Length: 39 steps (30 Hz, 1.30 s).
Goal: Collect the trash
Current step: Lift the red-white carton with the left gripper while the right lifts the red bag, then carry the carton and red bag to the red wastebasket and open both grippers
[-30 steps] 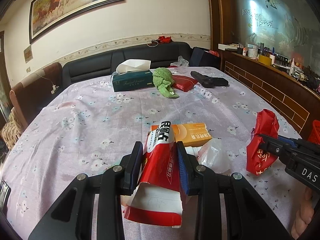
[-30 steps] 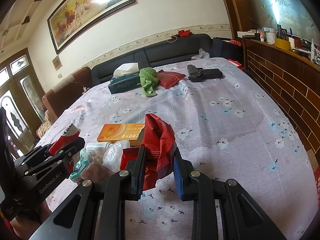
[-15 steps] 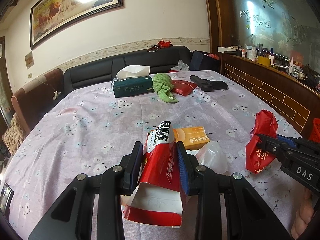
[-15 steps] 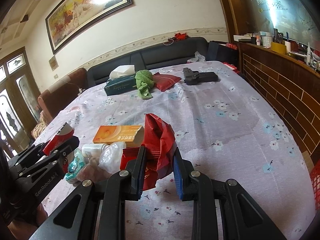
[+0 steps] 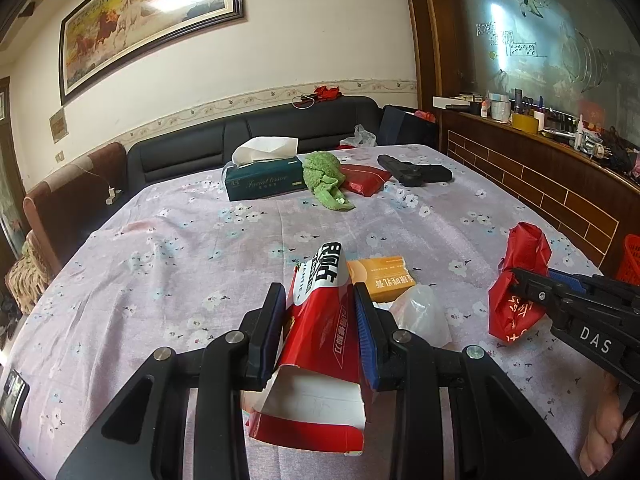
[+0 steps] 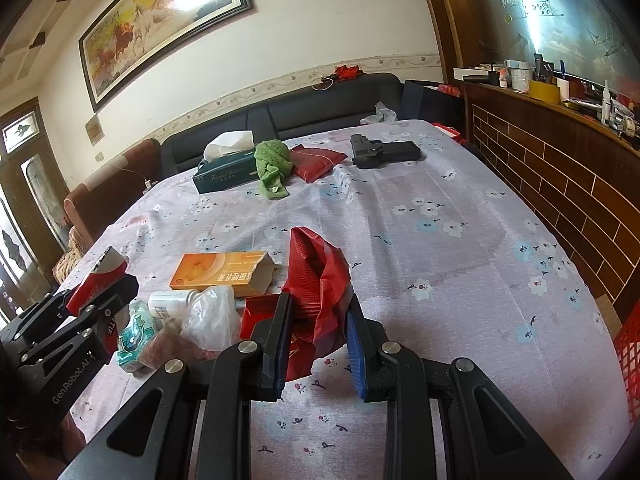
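Floral-clothed bench [image 5: 168,264] is carrying litter; left claw [image 5: 320,330] is pinching a light, crushable red-and-white carton [image 5: 324,320] mid-body, right claw [image 6: 318,334] clamping a limp, slippery red plastic bag [image 6: 320,280].

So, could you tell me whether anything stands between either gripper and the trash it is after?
Nothing does: the left gripper is shut on the red and white carton, and the right gripper on the red bag.

Two grippers: left gripper [image 5: 320,332], right gripper [image 6: 316,340]. One red-and-white carton [image 5: 324,320], one red bag [image 6: 316,280], one orange box [image 6: 220,272], one white bottle [image 6: 168,304], one clear plastic bag [image 6: 212,316], one tissue box [image 5: 264,180], one green cloth [image 5: 324,180], one red pouch [image 5: 366,178], one black pistol-shaped thing [image 6: 384,152], one framed painting [image 5: 152,20].
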Motion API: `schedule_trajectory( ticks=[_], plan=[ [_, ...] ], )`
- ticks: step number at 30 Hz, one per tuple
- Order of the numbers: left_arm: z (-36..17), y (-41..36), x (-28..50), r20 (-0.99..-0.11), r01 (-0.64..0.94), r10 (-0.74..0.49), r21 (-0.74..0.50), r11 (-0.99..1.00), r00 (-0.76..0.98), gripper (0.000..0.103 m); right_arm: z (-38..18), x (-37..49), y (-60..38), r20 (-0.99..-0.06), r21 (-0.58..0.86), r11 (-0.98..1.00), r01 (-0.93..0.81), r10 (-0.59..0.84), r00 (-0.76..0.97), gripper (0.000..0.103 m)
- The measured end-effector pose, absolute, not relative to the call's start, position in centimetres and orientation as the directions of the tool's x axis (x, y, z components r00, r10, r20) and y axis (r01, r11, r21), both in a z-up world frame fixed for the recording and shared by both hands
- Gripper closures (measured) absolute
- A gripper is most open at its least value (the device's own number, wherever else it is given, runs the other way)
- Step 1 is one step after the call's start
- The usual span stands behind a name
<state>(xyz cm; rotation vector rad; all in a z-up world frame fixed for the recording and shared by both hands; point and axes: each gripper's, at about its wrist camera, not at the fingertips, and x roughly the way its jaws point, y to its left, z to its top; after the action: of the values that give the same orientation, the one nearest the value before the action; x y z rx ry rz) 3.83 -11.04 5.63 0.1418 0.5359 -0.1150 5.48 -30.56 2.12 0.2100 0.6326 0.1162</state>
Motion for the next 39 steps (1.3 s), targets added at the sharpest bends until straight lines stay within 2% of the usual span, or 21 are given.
schedule_trajectory(
  ticks=[7, 11, 15, 19, 25, 30, 34, 39],
  plan=[
    [6.2, -11.1, 3.7, -0.509, 0.163, -0.099, 0.083, 0.983, 0.855, 0.071, 2.2, 5.6, -31.4, -0.578, 0.263, 0.965, -0.003, 0.160, 0.800, 0.077],
    [6.6, -11.1, 3.6, -0.526, 0.216, -0.173, 0.021, 0.976, 0.833, 0.070, 3.1, 4.0, -32.5, -0.572, 0.323, 0.946, 0.007, 0.190, 0.798, 0.077],
    [7.1, -12.6, 2.5, -0.527, 0.260, -0.205, 0.030, 0.965, 0.825, 0.070, 4.6, 0.7, -34.0, -0.556, 0.323, 0.946, 0.010, 0.181, 0.812, 0.076],
    [7.9, -15.5, 0.1, -0.545, 0.357, -0.290, 0.019, 0.934, 0.787, 0.070, 5.5, -3.2, -36.8, -0.546, 0.323, 0.946, 0.038, 0.154, 0.823, 0.076],
    [9.9, -23.0, -2.6, -0.588, 0.553, -0.476, -0.058, 0.831, 0.654, 0.069, 6.5, -9.0, -44.7, -0.526, 0.370, 0.913, 0.174, 0.051, 0.849, 0.076],
    [11.3, -31.1, -3.7, -0.607, 0.682, -0.607, -0.141, 0.717, 0.513, 0.069, 8.0, -13.3, -52.4, -0.499, 0.386, 0.866, 0.317, -0.093, 0.862, 0.076],
    [11.9, -37.9, -4.5, -0.609, 0.750, -0.676, -0.192, 0.633, 0.415, 0.069, 8.6, -16.3, -57.4, -0.481, 0.405, 0.824, 0.396, -0.177, 0.859, 0.076],
    [10.6, -45.7, -4.0, -0.630, 0.788, -0.707, -0.235, 0.569, 0.323, 0.068, 8.4, -17.8, -61.5, -0.490, 0.415, 0.790, 0.451, -0.224, 0.843, 0.075]
  ],
)
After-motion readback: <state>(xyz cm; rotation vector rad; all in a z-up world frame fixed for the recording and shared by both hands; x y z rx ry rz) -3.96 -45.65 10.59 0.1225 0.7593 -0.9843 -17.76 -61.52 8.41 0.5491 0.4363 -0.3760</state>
